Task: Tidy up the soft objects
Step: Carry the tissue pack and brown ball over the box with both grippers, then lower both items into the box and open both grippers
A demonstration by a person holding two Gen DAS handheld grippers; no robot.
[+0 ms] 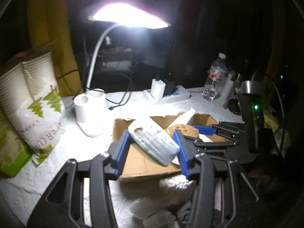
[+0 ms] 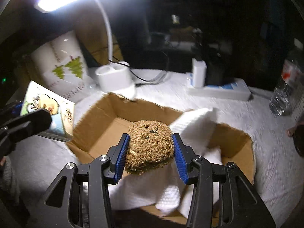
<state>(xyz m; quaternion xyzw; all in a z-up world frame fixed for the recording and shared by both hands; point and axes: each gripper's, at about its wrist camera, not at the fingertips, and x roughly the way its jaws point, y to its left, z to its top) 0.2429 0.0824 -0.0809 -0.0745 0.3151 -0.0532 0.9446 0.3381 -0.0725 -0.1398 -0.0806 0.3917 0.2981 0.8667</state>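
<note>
My left gripper [image 1: 152, 146] is shut on a soft tissue pack [image 1: 153, 142] in clear wrap, held tilted above the open cardboard box [image 1: 138, 165]. My right gripper [image 2: 151, 149] is shut on a fuzzy brown plush toy [image 2: 150, 146] and holds it over the same box [image 2: 106, 129], above crumpled white cloths [image 2: 193, 129]. In the left wrist view the plush [image 1: 185, 130] and the right gripper [image 1: 205, 134] show just beyond the pack. In the right wrist view the left gripper's black frame [image 2: 26, 125] shows at the left edge.
A lit white desk lamp [image 1: 129, 17] with its base [image 1: 91, 108] stands behind the box. Paper cup sleeves [image 1: 36, 98] are at the left, a power strip [image 1: 167, 93] and water bottle [image 1: 215, 77] at the back. A bagged soft item [image 1: 171, 190] lies near the box's front.
</note>
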